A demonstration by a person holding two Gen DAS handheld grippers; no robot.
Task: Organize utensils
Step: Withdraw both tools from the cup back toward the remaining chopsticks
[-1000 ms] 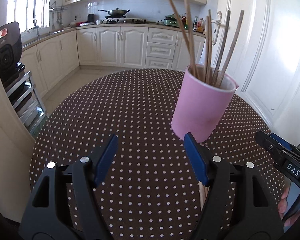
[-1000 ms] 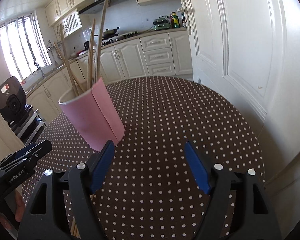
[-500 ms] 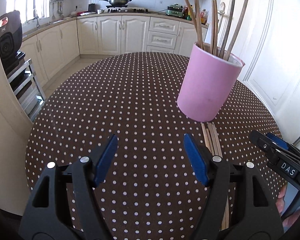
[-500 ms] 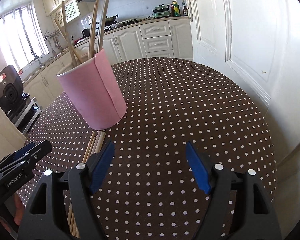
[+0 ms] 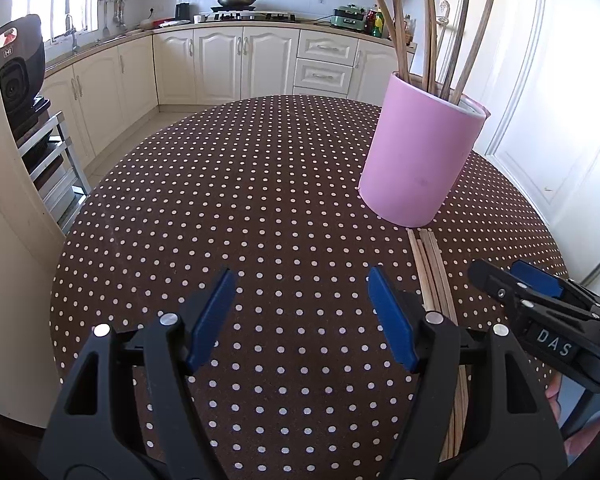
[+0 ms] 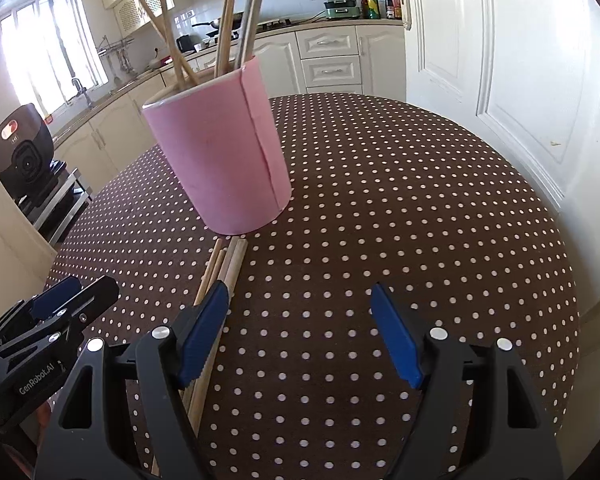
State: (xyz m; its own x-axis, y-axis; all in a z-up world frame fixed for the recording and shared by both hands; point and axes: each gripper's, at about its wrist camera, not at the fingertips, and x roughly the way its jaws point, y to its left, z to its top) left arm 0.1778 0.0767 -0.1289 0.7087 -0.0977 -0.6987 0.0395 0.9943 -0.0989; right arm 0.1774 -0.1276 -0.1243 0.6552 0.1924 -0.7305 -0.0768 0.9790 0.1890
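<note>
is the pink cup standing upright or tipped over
Upright: the pink cup stands base-down on the table, with chopsticks sticking up out of it.

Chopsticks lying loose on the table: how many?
About 5, in one bundle on the table just in front of the pink holder; the hand-held grippers hide their near ends, so more may be hidden.

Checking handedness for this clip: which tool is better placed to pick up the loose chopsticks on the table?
Probably the right tool: open, its left finger already over the chopsticks. Left tool is open beside them.
</note>
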